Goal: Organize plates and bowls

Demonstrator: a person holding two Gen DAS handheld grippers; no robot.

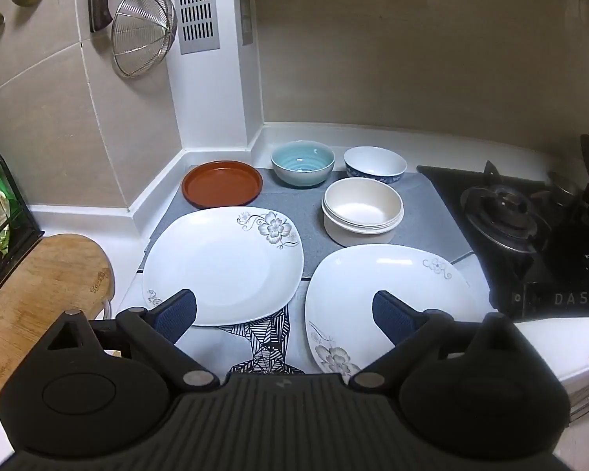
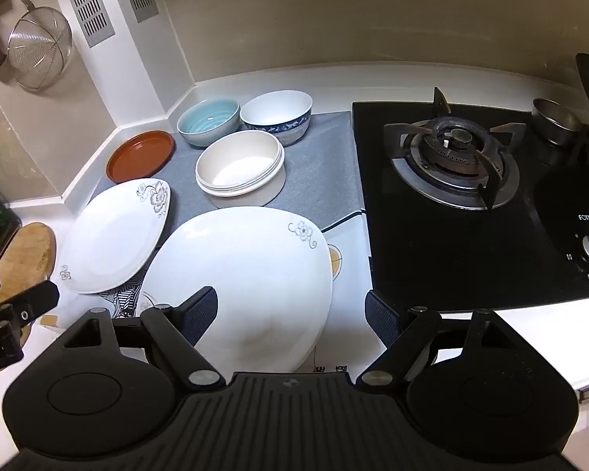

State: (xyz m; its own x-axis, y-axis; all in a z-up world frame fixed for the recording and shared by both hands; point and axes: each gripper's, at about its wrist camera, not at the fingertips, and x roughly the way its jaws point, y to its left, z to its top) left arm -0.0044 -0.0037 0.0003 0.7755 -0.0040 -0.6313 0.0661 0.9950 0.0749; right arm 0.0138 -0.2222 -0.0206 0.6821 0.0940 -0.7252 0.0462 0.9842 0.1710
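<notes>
Two white square plates with grey flower prints lie on the counter: a left plate (image 1: pixel 224 265) (image 2: pixel 114 235) and a right plate (image 1: pixel 385 302) (image 2: pixel 239 271). Behind them stand a brown round dish (image 1: pixel 222 184) (image 2: pixel 140 154), a teal bowl (image 1: pixel 302 163) (image 2: pixel 209 121), a white bowl with a blue pattern (image 1: pixel 375 165) (image 2: pixel 277 115) and a stack of cream bowls (image 1: pixel 363 212) (image 2: pixel 240 167). My left gripper (image 1: pixel 284 314) hovers open over the gap between the two plates. My right gripper (image 2: pixel 292 310) is open above the right plate's near edge, holding nothing.
A grey mat (image 1: pixel 310 212) lies under the bowls. A black gas hob (image 2: pixel 451 180) fills the right side, with a small steel pot (image 2: pixel 555 125) behind it. A round wooden board (image 1: pixel 39 294) sits at the left; a strainer (image 1: pixel 143 31) hangs on the wall.
</notes>
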